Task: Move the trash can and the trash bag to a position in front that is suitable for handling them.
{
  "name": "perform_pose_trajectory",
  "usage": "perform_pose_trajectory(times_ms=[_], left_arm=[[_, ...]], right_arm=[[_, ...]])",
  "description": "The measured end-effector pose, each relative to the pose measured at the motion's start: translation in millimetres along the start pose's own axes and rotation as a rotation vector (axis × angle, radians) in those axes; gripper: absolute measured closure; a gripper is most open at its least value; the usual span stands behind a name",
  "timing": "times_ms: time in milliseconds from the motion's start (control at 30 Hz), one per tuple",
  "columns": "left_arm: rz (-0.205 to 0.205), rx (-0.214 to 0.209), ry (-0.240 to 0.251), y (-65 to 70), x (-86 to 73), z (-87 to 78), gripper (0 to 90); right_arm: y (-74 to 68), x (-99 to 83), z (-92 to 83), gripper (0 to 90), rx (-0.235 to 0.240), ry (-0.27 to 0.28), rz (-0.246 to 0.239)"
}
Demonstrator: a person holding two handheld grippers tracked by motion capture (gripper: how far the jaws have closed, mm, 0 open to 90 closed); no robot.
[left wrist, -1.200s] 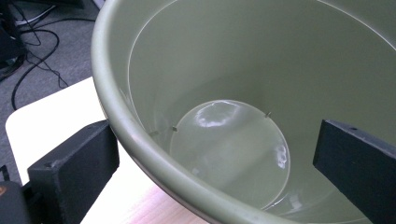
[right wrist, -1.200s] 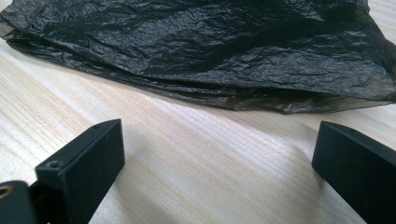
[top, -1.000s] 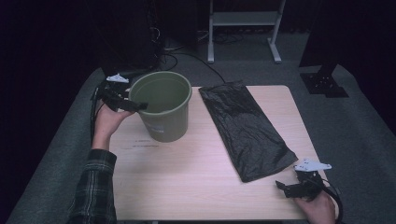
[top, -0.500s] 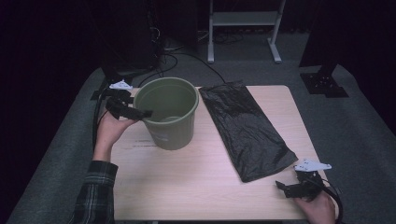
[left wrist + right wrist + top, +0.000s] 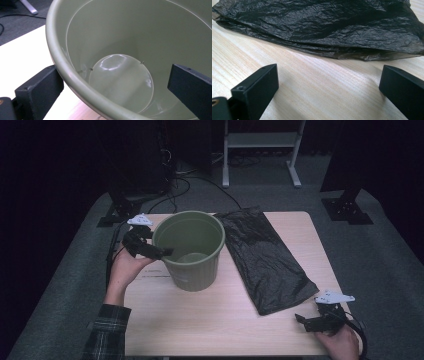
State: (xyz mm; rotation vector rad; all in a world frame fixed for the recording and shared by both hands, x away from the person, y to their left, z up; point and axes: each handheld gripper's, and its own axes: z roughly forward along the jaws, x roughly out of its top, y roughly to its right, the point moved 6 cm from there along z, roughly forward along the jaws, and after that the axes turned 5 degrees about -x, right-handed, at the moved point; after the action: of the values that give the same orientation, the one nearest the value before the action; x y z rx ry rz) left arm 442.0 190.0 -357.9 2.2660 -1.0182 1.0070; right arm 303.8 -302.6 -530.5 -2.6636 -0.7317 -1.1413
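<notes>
1. Left tongs (image 5: 161, 251) sit right at the near-left rim of the green bucket (image 5: 192, 270), jaws spread wide. In the left gripper view one jaw is outside the wall and the other is inside, so they straddle the rim (image 5: 67, 72) without pinching it. Nothing is clamped.
2. Right tongs (image 5: 307, 319) rest low near the front right corner of the table (image 5: 200, 330), jaws wide apart and holding nothing. The black trash bag (image 5: 265, 265) lies flat just ahead of them, its near edge (image 5: 352, 53) close but not touching.
3. Bucket stands upright on the left half of the table, empty inside, with the bag just beside it on the right.
4. My guess at the step: grab the bucket by the rim to steady or shift it, then bring the bag over to line it.
5. To do it well, push the left jaws a bit deeper over the rim before closing. The rim is rolled and smooth, so a shallow bite could slip off.
6. Keep the bucket flat on the table while squeezing. It looks light and could tip toward the hand.
7. For the bag, go for one layer at the open end, since thin plastic tends to bunch up.
</notes>
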Motion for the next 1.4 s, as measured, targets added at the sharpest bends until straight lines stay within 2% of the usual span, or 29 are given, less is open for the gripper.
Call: perform_pose_trajectory(times_ms=[333,700,867,1033,1200,1400], left_arm=[[0.020,-0.038,0.008,31.9,-1.7,5.1,0.0],[0.008,-0.081,0.017,61.3,-7.8,6.0,0.0],[0.020,-0.087,0.010,71.6,-9.0,6.0,0.0],[0.040,-0.118,0.009,88.2,-10.0,8.2,0.0],[0.050,-0.136,0.009,98.0,-10.7,9.4,0.0],[0.050,-0.137,0.015,99.2,-11.4,9.2,0.0]], right_arm=[[0.0,0.0,0.0,0.9,0.000,0.000,0.000],[0.0,0.0,0.0,0.9,0.000,0.000,0.000],[0.0,0.0,0.0,0.9,-0.001,0.000,0.000],[0.0,0.0,0.0,0.9,-0.001,0.000,0.001],[0.0,0.0,0.0,0.9,-0.001,-0.001,0.001],[0.1,0.0,0.0,0.9,-0.001,0.000,-0.001]])
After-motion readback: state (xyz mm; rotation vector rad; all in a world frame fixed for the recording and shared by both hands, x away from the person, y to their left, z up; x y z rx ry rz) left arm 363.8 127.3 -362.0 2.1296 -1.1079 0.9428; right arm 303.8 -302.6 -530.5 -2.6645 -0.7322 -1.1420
